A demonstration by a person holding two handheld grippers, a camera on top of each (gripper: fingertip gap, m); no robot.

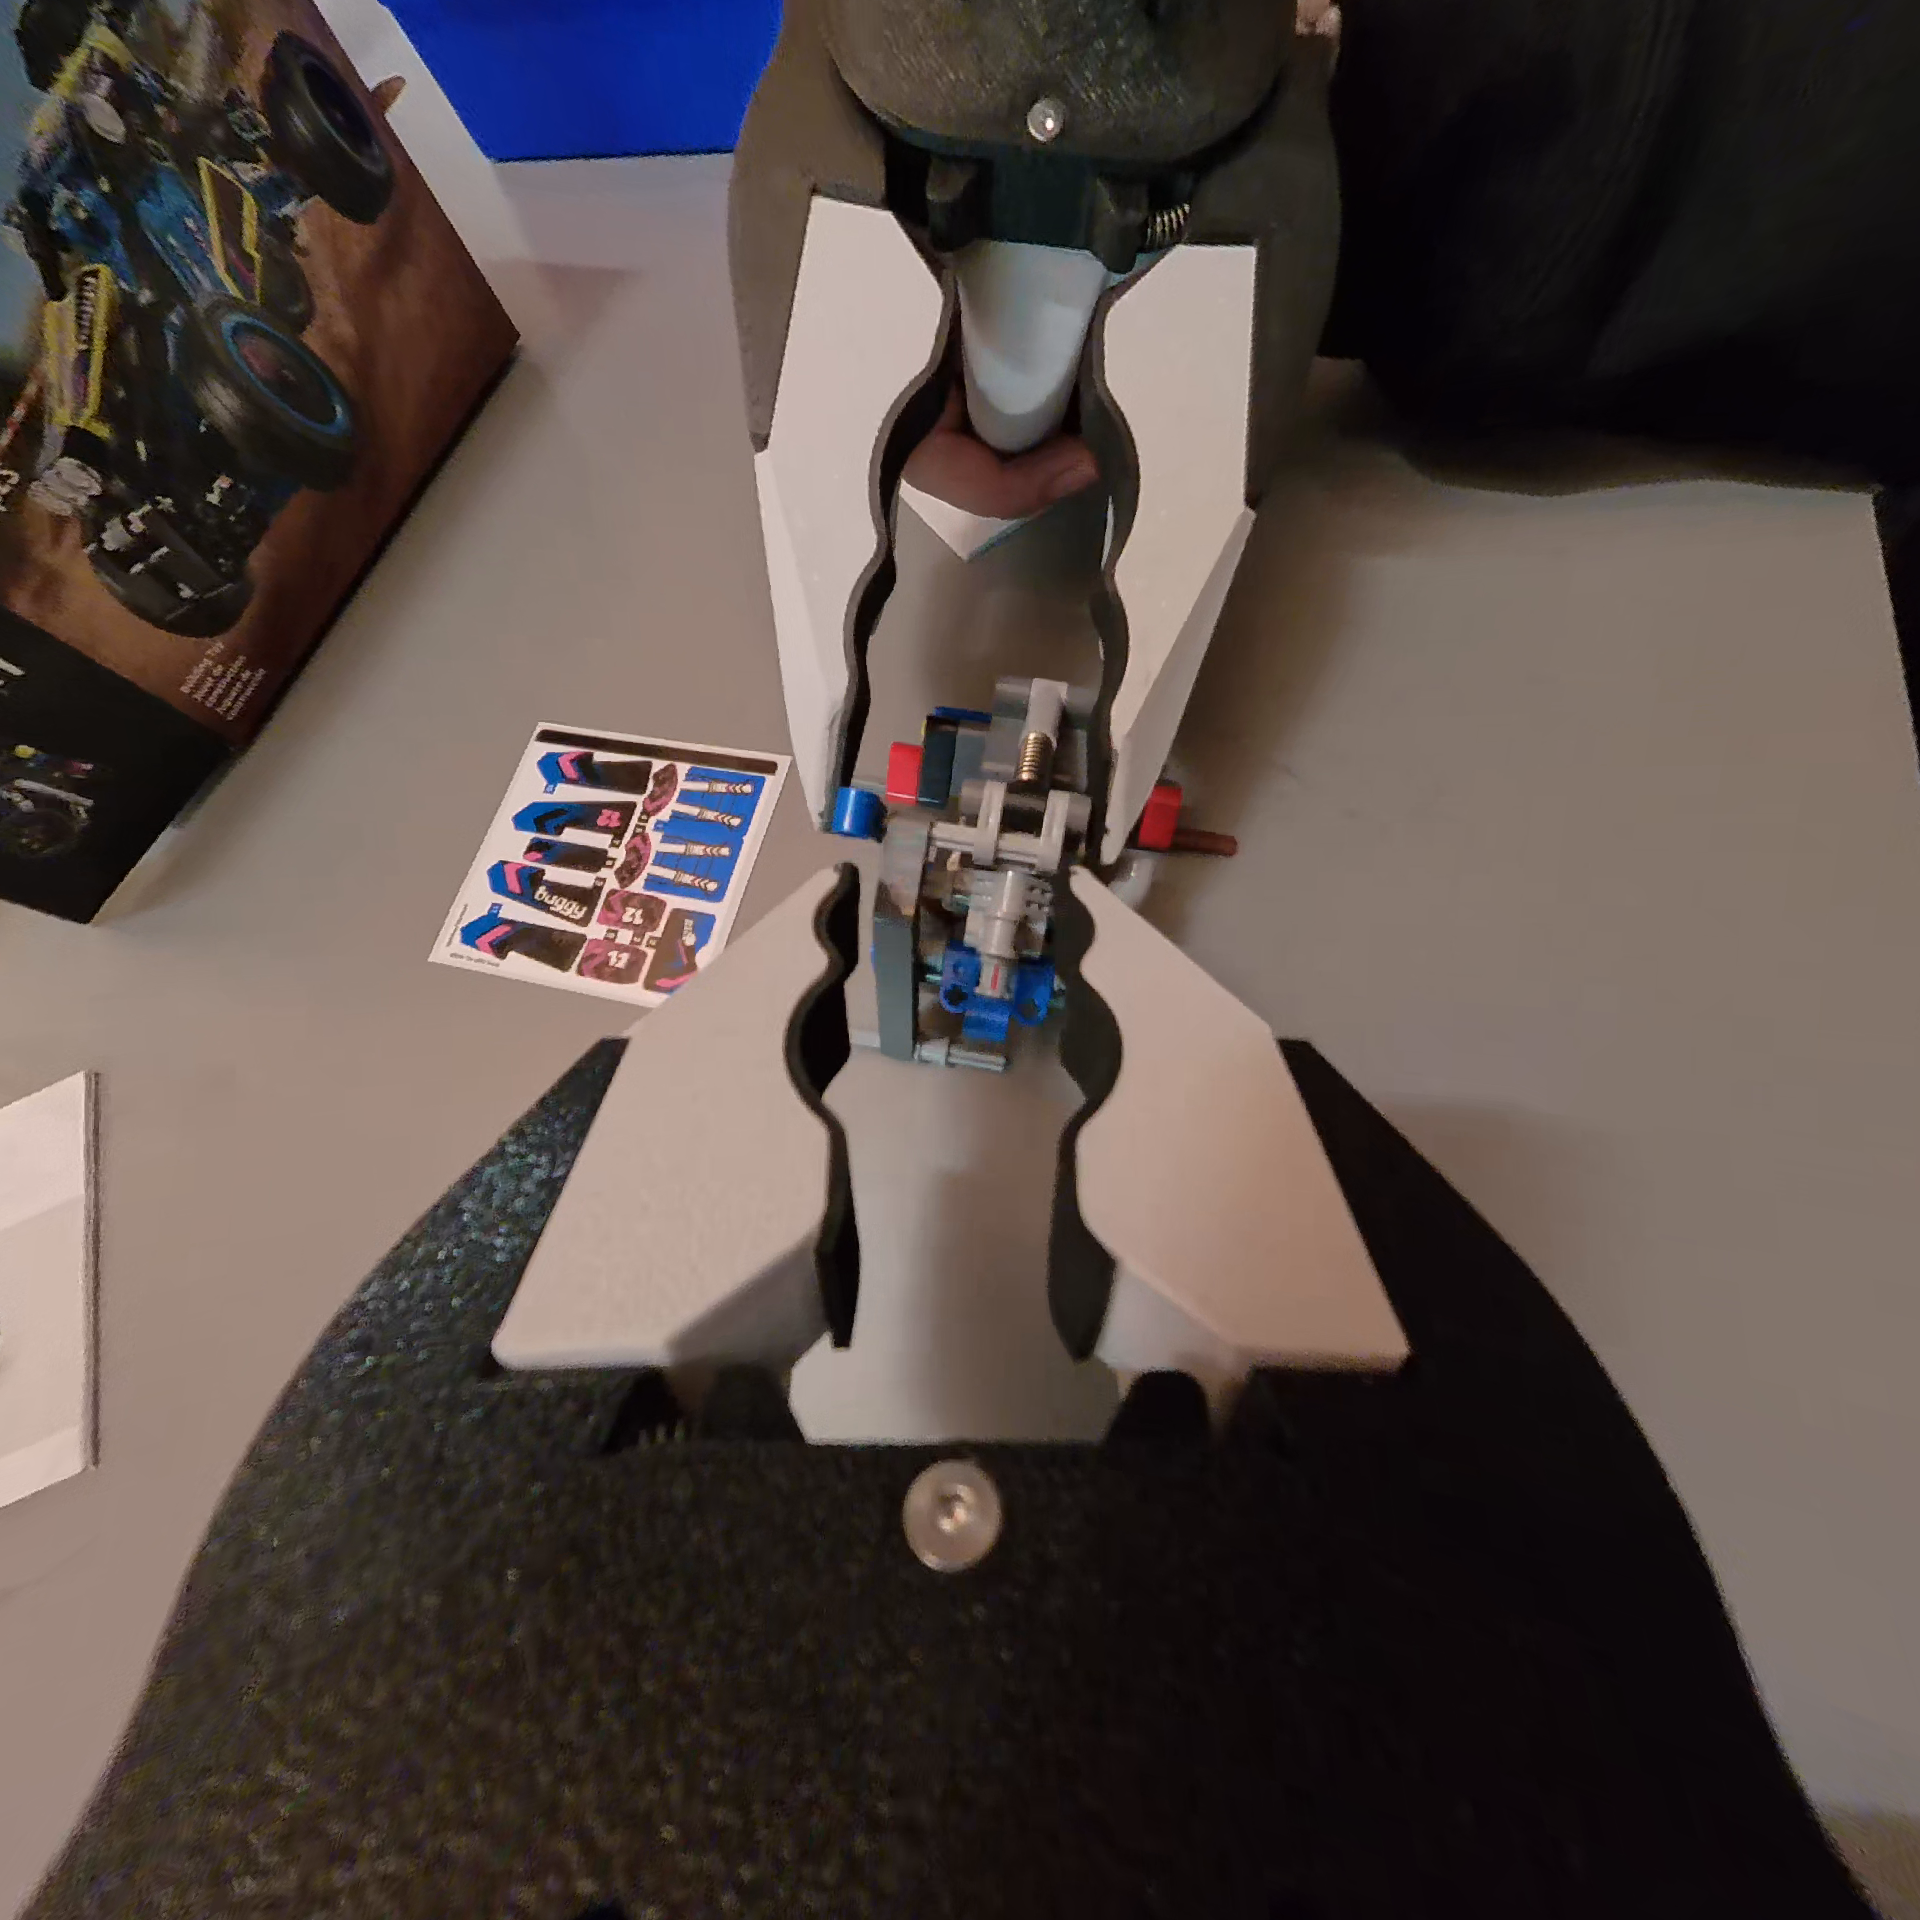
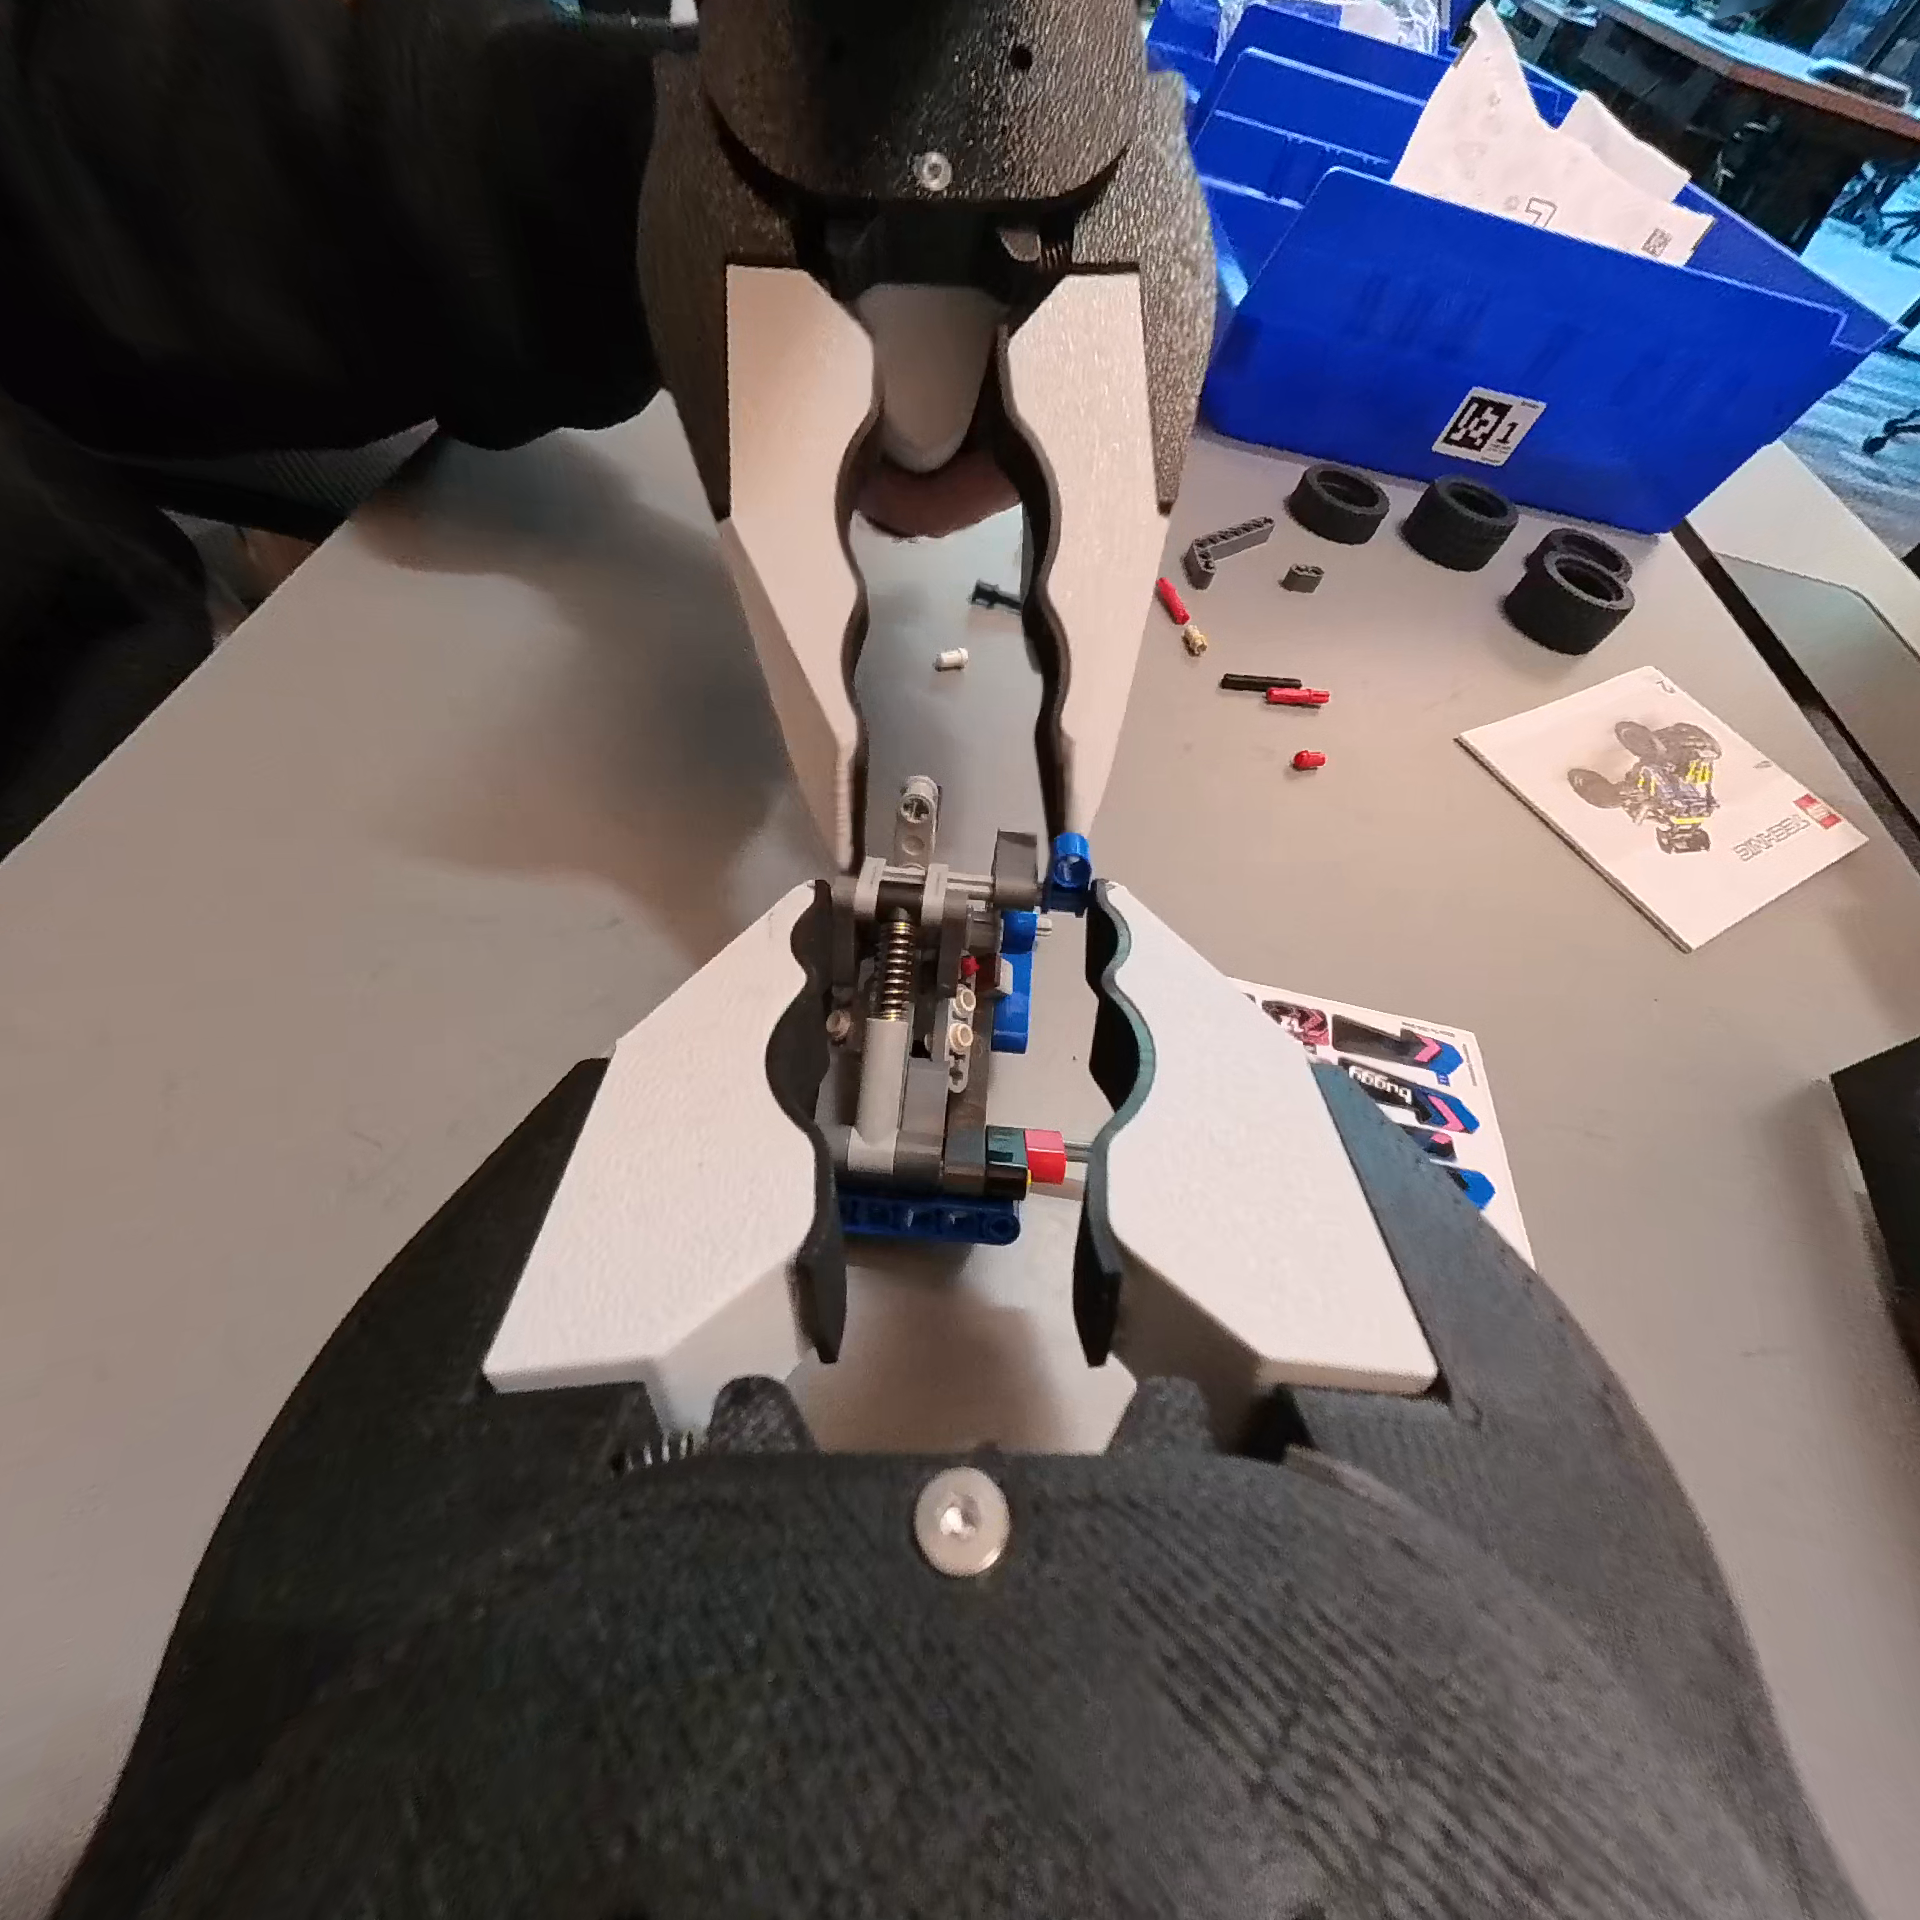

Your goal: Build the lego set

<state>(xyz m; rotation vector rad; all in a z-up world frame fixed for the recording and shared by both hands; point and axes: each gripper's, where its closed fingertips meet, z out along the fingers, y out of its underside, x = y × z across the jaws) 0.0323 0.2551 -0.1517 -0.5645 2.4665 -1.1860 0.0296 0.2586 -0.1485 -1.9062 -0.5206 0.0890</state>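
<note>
A small lego assembly (image 1: 977,894) of grey beams, blue pieces, a red piece and a metal spring hangs between my two grippers, which face each other over the grey table (image 1: 1455,935). My left gripper (image 1: 961,883) closes on one end of it. My right gripper (image 1: 977,831) comes from the far side and closes on the other end. In the right wrist view the assembly (image 2: 904,1039) sits between my right gripper's (image 2: 964,894) fingers, with the left gripper (image 2: 958,842) pinching its far end by a blue connector (image 2: 1068,857).
The set's box (image 1: 208,416) stands at the far left and a sticker sheet (image 1: 613,862) lies beside the grippers. In the right wrist view there are several black tyres (image 2: 1455,520), loose red and black pins (image 2: 1288,694), a booklet (image 2: 1662,810) and blue bins (image 2: 1507,312). The grippers are tip to tip, or close to it.
</note>
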